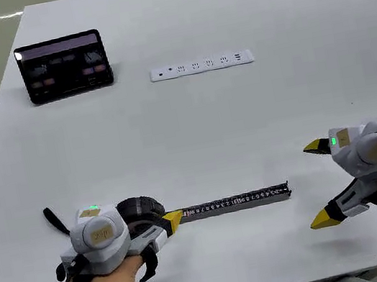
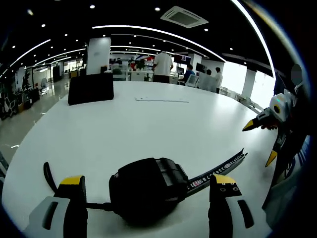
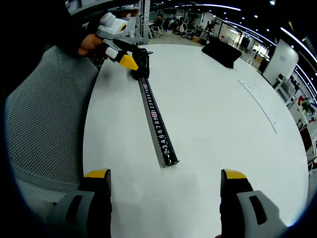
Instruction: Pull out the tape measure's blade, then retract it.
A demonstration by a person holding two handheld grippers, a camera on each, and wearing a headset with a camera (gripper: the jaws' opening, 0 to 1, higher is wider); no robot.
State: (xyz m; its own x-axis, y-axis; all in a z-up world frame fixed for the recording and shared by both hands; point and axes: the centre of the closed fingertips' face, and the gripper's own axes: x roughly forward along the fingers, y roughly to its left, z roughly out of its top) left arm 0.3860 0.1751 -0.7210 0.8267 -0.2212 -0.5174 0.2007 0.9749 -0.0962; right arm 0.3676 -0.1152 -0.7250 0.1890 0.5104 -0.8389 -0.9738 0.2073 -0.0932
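Retracting looks next: on white table [image 1: 243,117], tape measure [image 1: 141,209] lies w/ blade [image 1: 236,201] out flat. L gripper [image 2: 147,181] jaws open, straddling case, not pinching; clamp firmly, feed blade back slow. R gripper [image 1: 318,182] jaws open, empty, just past blade tip. Far back: tablet [image 1: 64,66], power strip [image 1: 201,65]; nothing blocking.
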